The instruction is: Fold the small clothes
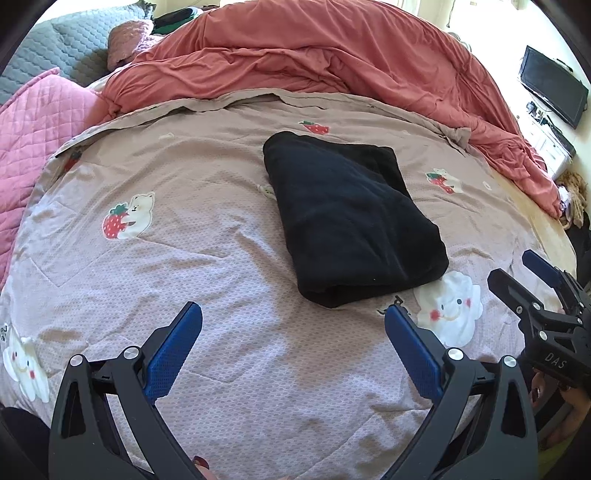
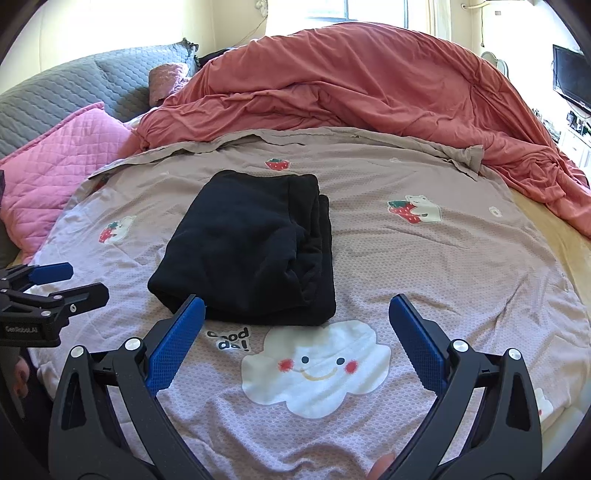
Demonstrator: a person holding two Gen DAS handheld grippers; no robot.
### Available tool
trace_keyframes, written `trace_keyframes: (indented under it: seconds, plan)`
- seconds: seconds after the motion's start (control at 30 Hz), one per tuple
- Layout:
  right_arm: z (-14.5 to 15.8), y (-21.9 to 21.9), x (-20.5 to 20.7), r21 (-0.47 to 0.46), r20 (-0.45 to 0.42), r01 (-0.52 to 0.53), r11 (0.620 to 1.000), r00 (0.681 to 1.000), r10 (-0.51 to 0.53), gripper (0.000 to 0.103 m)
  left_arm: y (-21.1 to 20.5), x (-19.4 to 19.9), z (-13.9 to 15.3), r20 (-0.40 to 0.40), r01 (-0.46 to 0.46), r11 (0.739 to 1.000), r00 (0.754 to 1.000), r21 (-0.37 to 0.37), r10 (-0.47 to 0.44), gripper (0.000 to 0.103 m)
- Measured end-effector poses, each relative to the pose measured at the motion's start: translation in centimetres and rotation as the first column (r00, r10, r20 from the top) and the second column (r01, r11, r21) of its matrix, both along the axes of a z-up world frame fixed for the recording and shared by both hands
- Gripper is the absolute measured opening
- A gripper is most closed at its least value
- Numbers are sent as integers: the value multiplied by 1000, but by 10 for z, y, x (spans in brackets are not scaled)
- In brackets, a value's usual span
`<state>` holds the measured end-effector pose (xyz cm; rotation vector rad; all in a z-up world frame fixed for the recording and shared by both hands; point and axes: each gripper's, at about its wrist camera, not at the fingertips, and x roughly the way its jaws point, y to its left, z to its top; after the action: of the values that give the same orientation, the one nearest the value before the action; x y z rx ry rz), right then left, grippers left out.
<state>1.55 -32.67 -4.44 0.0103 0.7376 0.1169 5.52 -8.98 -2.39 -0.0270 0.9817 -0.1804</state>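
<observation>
Black garment (image 1: 351, 218) sat folded in the middle of the printed bedspread (image 1: 221, 258), both grippers hanging back with nothing in them.

Left gripper (image 1: 293, 325) and right gripper (image 2: 297, 315) both had their blue pads spread wide, short of the bundle's near edge and not touching it. The right wrist view showed the stacked fold layers along the bundle's right side, plus a window (image 2: 373, 11) behind the bed; the left wrist view mostly got the smooth top, and a clearer look at the TV (image 1: 554, 86) on the far right. Readable stuff: "DAS" on the right gripper's body in the left view, "GenRobot.AI" on the left gripper's in the right view, and "Good da!" printed by the smiling cloud (image 2: 316, 365). A rumpled orange duvet (image 1: 314, 55) was piled behind, pink pillow (image 1: 40, 118) off left.
</observation>
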Motion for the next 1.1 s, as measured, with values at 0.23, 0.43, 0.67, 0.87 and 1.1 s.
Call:
trace_keyframes:
  seconds: [0.23, 0.43, 0.67, 0.87, 1.1]
  plan:
    - [0, 0, 0, -6, -1, 5, 1000, 1000, -5, 94, 1, 0, -1, -8, -8, 1000, 1000, -4, 8, 99]
    - [0, 0, 0, -6, 0, 2, 1000, 1000, -2, 94, 2, 1, -1, -7, -10, 1000, 1000, -3, 10, 99]
    - [0, 1, 0, -7, -1, 3, 1000, 1000, -3, 94, 1, 0, -1, -9, -12, 1000, 1000, 1, 12, 99]
    - [0, 0, 1, -7, -2, 3, 1000, 1000, -3, 94, 2, 0, 1, -5, -16, 1000, 1000, -2, 16, 99]
    - [1, 0, 1, -8, -2, 6, 1000, 1000, -6, 94, 0, 0, 2, -6, -21, 1000, 1000, 14, 21, 99]
